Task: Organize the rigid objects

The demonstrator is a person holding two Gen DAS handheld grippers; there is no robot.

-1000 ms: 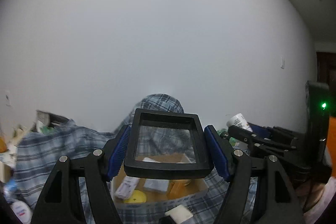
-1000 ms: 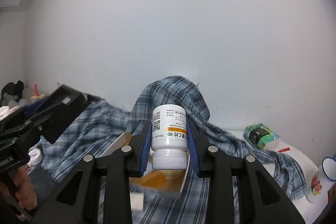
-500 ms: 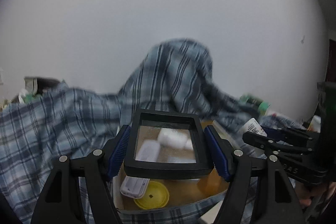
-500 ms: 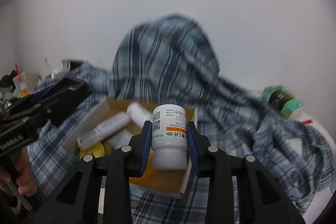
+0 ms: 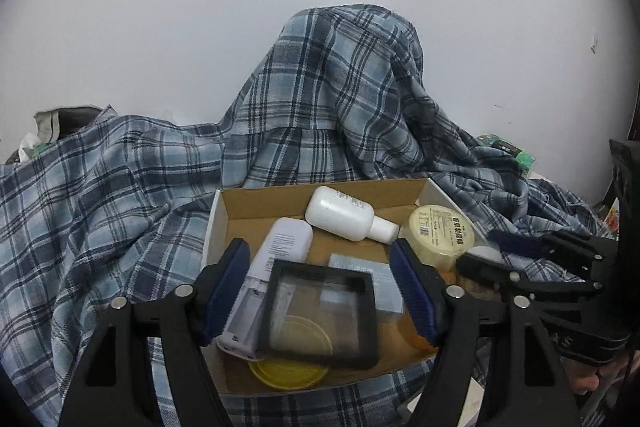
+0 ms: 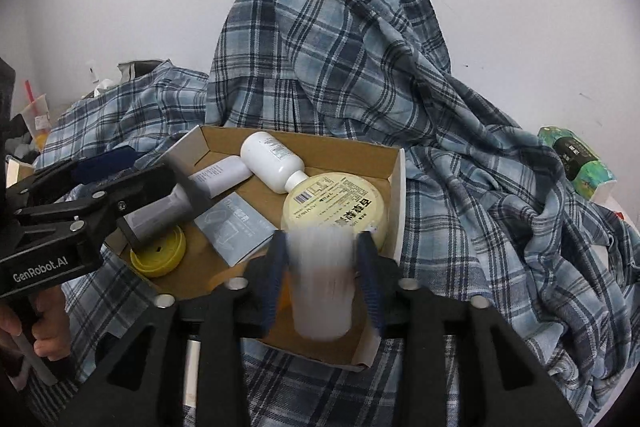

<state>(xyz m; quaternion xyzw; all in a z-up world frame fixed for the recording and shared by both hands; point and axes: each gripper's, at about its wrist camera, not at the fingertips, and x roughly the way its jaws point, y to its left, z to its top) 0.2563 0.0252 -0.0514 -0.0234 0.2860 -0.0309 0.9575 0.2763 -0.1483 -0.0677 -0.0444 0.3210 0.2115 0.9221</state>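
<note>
Both drops at once: left gripper point(image 5: 322, 291) jaws opening, frame point(image 5: 320, 311) loose at box point(image 5: 260, 203) 6 o'clock. Right gripper point(image 6: 320, 283) opening too, bottle point(image 6: 320, 287) falling, blurred, at 5 o'clock corner.

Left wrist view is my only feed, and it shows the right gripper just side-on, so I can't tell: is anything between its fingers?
Observer: Yes. The right gripper has a motion-blurred white bottle between its fingers, and its jaws are opening.
Operator: Is that over the box or outside it?
Observer: Over it, at the near right corner of the cardboard box, just in front of the round cream tin.
Operator: Anything past the shirt on the far left?
Observer: A plastic drink cup with a red straw stands there, by the wall.
</note>
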